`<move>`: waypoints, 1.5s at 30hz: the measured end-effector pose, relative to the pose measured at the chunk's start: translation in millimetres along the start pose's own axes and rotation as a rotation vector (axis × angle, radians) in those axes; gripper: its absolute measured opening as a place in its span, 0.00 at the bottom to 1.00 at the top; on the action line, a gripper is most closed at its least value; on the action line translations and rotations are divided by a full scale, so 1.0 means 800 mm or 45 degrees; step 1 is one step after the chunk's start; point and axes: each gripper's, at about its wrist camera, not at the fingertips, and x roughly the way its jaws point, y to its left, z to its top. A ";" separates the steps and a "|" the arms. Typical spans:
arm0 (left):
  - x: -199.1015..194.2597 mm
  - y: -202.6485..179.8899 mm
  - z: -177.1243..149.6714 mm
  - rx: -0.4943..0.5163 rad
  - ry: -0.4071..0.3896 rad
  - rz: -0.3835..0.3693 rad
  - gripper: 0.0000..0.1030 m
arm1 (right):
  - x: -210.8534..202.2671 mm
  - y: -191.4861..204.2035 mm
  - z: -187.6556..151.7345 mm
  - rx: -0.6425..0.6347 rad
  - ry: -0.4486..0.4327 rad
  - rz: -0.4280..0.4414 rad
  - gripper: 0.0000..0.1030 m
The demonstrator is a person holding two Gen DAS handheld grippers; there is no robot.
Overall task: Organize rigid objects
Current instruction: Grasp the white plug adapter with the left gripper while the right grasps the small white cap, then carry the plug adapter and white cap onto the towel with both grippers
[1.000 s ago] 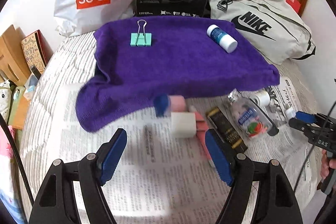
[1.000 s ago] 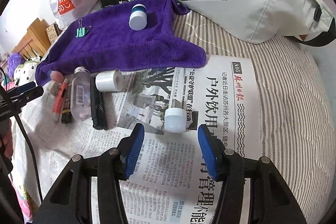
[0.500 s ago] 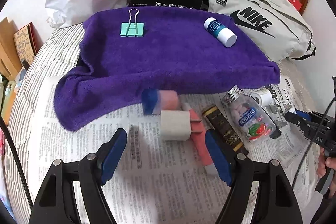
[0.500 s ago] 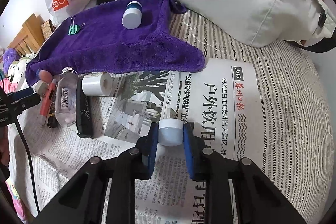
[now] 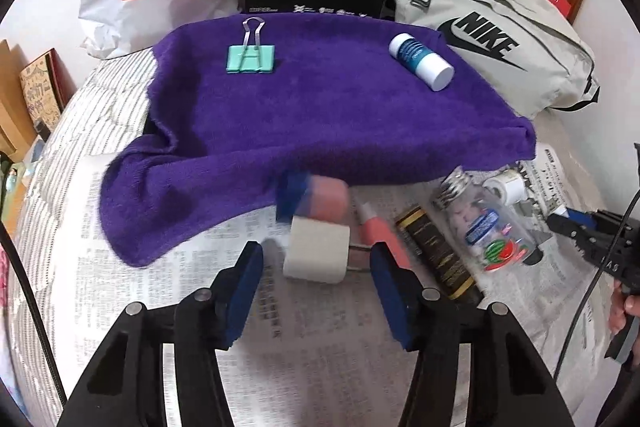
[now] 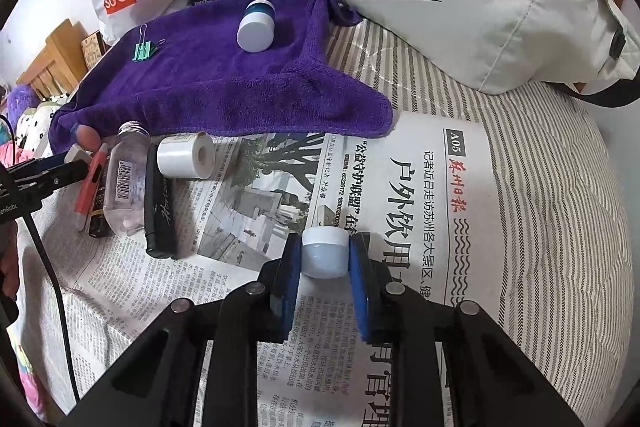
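— While we had the right gripper (image 6: 325, 259) clamped on the small white jar (image 6: 324, 253), where did it sit?

— Over the newspaper (image 6: 420, 187), well apart from the row of things by the purple towel (image 6: 224, 87). Both blue pads pressed its frosted body just under the lid. We judged it light and stiff, with smooth sides that might slip, so a hold low on the body suited it better than the lid (which could turn).

— And our left gripper (image 5: 316, 279)?

— Its jaws stood apart, holding nothing, with the white charger block (image 5: 318, 253) lying on the paper just ahead of the fingertips. We took the block for a hard, light, square-sided thing; its flat faces looked the place to pinch, not the prongs.

— What lay beside it?

— A pink-and-blue eraser (image 5: 316, 195) touching the towel's edge, a coral pen (image 5: 378, 233), a dark flat box (image 5: 436, 255) and a clear candy bottle (image 5: 484, 227). On the towel we saw a green binder clip (image 5: 251, 57) and a blue-and-white bottle (image 5: 420, 61) on its side. We guessed that one, being round, could roll.
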 end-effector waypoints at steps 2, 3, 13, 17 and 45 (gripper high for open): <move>0.001 0.003 -0.001 0.007 0.001 -0.006 0.52 | 0.000 0.000 0.000 -0.007 -0.003 -0.005 0.23; 0.001 0.003 0.000 0.013 0.000 -0.007 0.52 | 0.000 0.001 0.000 -0.009 -0.004 -0.006 0.23; 0.009 -0.017 0.003 0.136 -0.003 0.098 0.52 | 0.000 0.002 -0.001 -0.011 -0.002 -0.007 0.23; 0.009 -0.016 0.002 0.140 -0.014 0.090 0.43 | 0.000 0.004 -0.001 -0.017 -0.001 -0.013 0.23; -0.033 0.017 0.004 0.038 -0.047 0.019 0.40 | -0.032 0.010 0.010 -0.013 -0.035 0.089 0.23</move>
